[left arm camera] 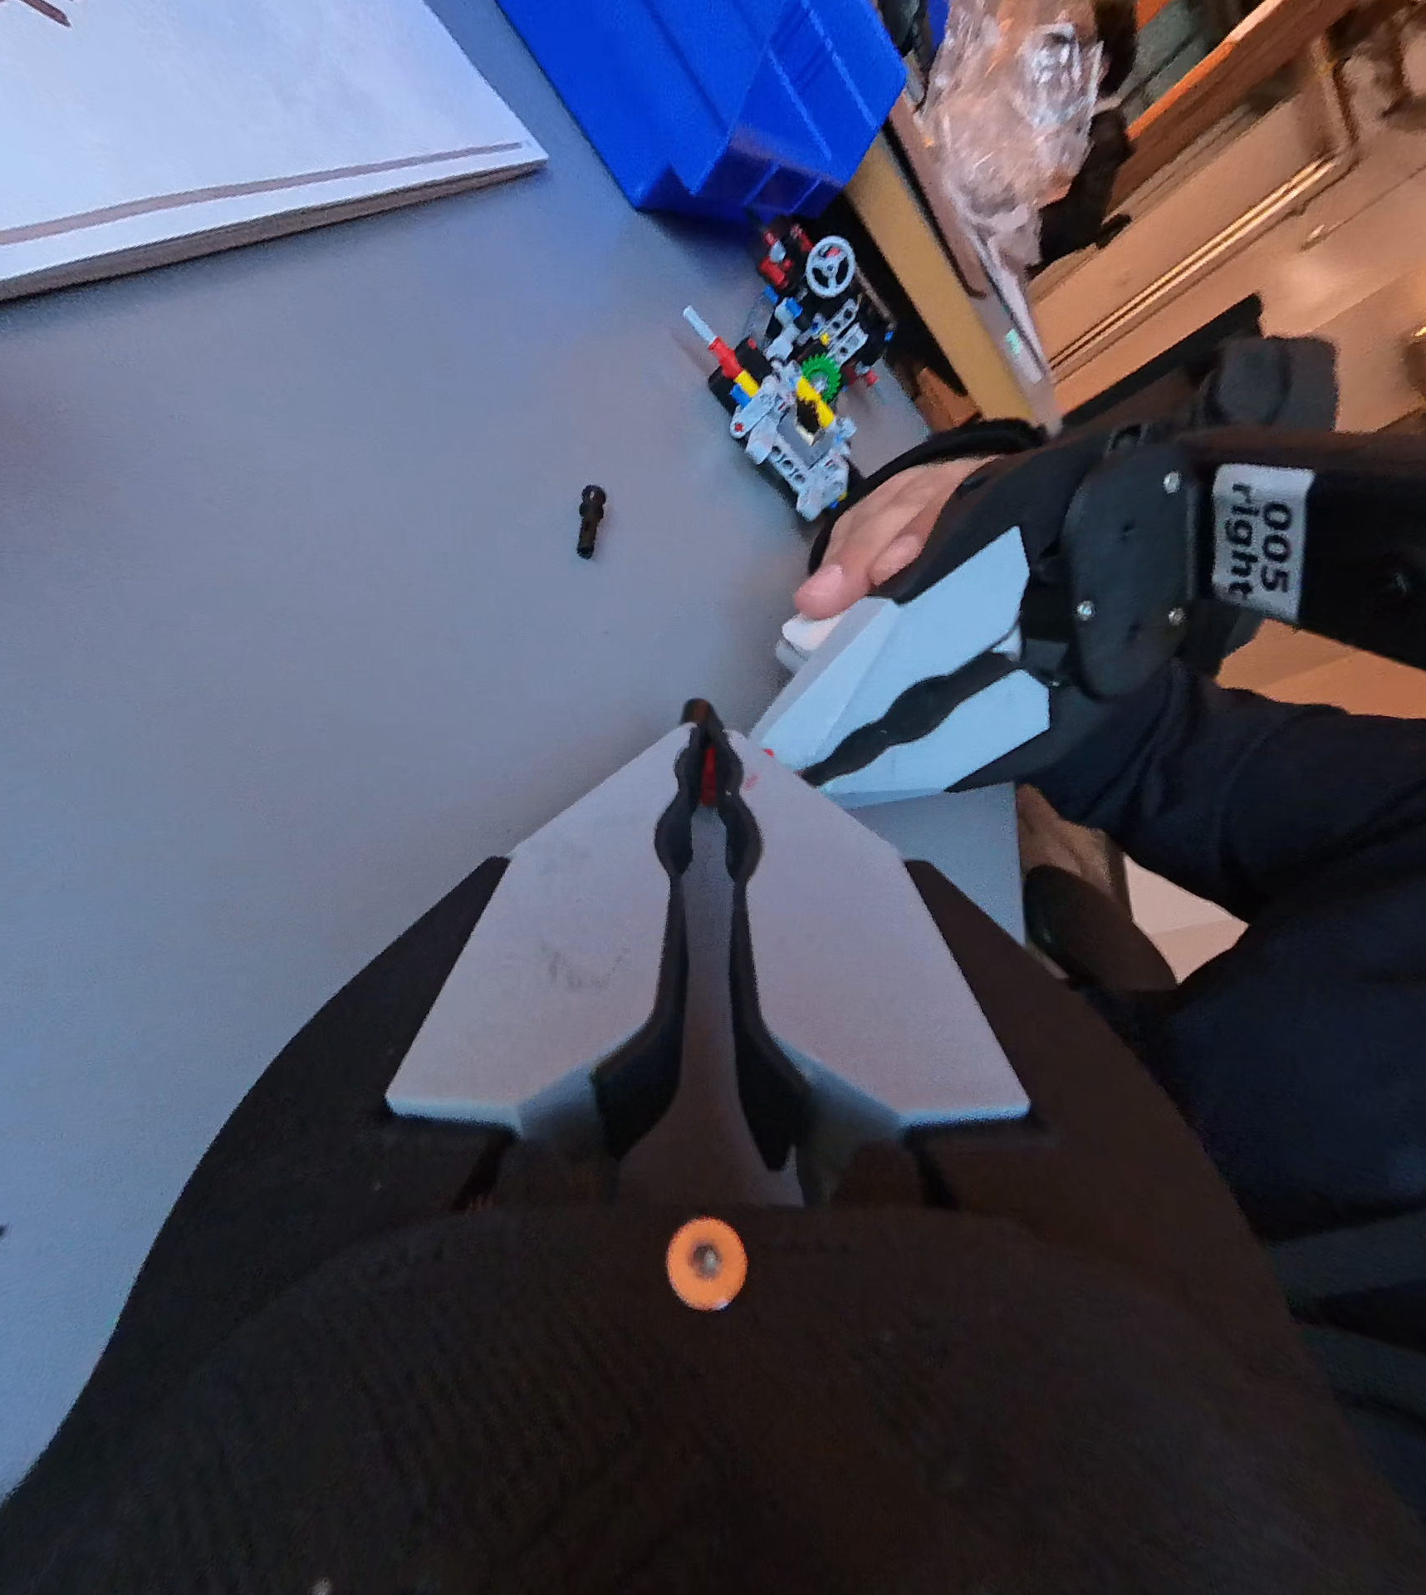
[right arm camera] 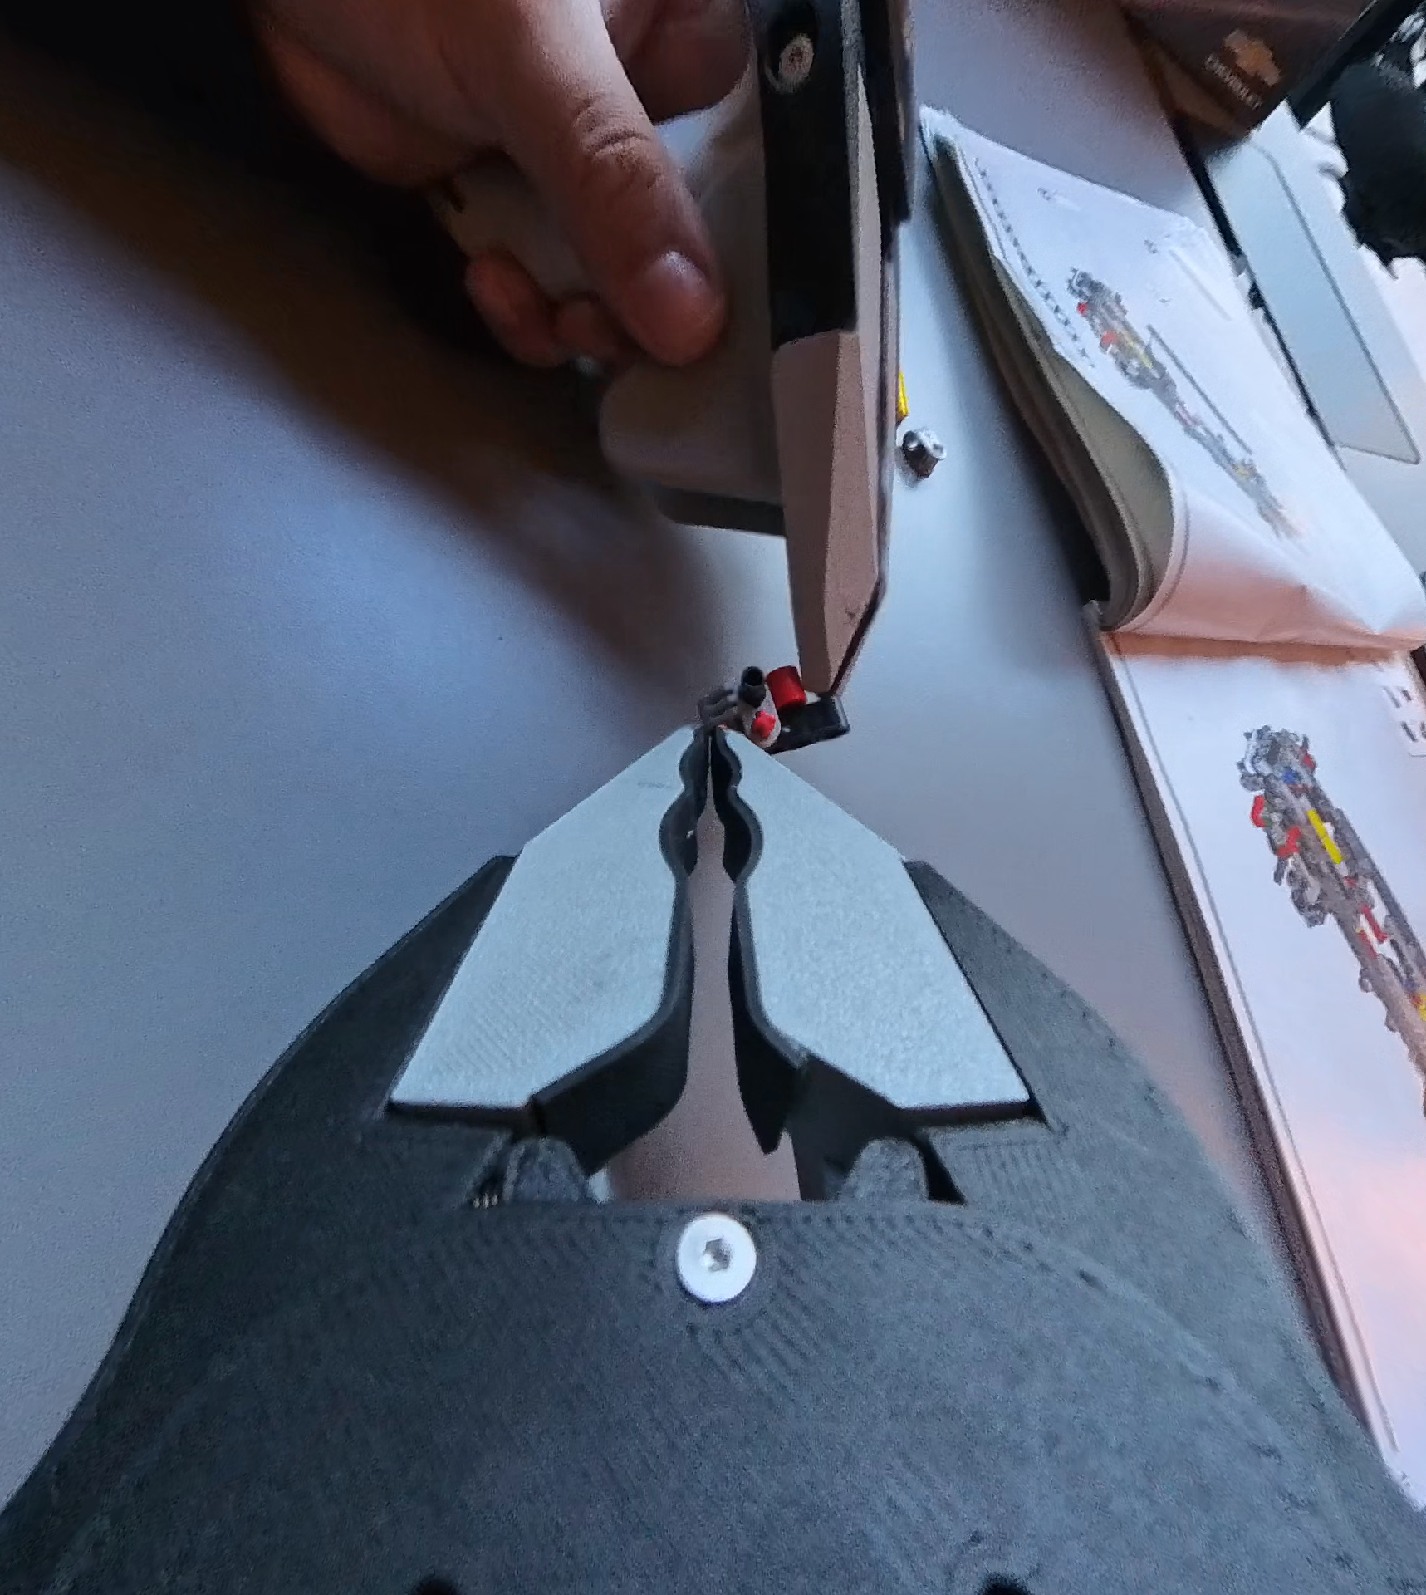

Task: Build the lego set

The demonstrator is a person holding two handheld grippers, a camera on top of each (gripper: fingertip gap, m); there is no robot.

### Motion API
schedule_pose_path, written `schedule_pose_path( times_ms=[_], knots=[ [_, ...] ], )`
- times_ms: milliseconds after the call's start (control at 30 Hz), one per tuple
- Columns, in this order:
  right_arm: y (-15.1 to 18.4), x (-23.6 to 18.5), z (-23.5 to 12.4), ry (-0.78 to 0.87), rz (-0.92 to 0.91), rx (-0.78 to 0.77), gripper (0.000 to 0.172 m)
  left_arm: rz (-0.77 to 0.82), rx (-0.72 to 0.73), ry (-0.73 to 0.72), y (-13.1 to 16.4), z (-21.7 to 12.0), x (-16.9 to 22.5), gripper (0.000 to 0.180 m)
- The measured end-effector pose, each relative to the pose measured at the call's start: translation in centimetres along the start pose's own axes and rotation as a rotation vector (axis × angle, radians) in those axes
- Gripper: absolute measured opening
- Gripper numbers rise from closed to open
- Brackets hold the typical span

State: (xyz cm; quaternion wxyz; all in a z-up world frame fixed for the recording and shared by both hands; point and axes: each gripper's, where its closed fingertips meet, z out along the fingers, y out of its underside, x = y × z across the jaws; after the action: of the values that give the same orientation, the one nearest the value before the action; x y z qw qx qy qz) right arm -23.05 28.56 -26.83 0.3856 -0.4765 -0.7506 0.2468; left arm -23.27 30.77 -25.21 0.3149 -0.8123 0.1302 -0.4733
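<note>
Left wrist view shows the left tool (left arm camera: pixel 705 734) pinching a small black-and-red plastic assembly (left arm camera: pixel 706 764), its black tip poking just past the fingertips. The right tool (right arm camera: pixel 709 742) is pressed together on a thin dark pin (right arm camera: pixel 716 701) that meets the same assembly (right arm camera: pixel 787 712). With parts this tiny and slick, the fit probably wants both tools steady and the pin pushed straight along its axis. Beyond the left tool, a loose black pin (left arm camera: pixel 590 520) lies on the smooth grey desk (left arm camera: pixel 260 604), with a toothed, multicoloured brick model (left arm camera: pixel 804 388) farther off. A glossy open manual (right arm camera: pixel 1210 518) lies right of the right tool.
</note>
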Motion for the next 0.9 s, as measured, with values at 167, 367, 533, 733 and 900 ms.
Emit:
schedule_pose_path(
  times_ms=[167,367,533,733,900],
  knots=[
    [1.8,1.4,0.4,0.046,0.054,-0.080,0.000,0.042,-0.109,-0.023,1.6,0.6,0.0,0.000],
    [1.7,2.5,-0.3,0.069,0.118,-0.047,0.003,0.104,-0.186,-0.042,2.7,1.0,0.2,0.000],
    [1.3,2.5,-0.6,0.036,0.192,-0.029,0.023,0.256,-0.142,-0.245,0.9,-1.0,-2.3,0.003],
    [2.1,0.7,0.3,-0.095,0.240,-0.078,0.031,0.261,-0.258,-0.197,2.9,0.9,-1.6,0.000],
    [2.3,1.1,0.3,-0.087,0.260,-0.084,0.051,0.311,-0.241,-0.107,2.9,2.4,1.0,0.000]
  ],
)
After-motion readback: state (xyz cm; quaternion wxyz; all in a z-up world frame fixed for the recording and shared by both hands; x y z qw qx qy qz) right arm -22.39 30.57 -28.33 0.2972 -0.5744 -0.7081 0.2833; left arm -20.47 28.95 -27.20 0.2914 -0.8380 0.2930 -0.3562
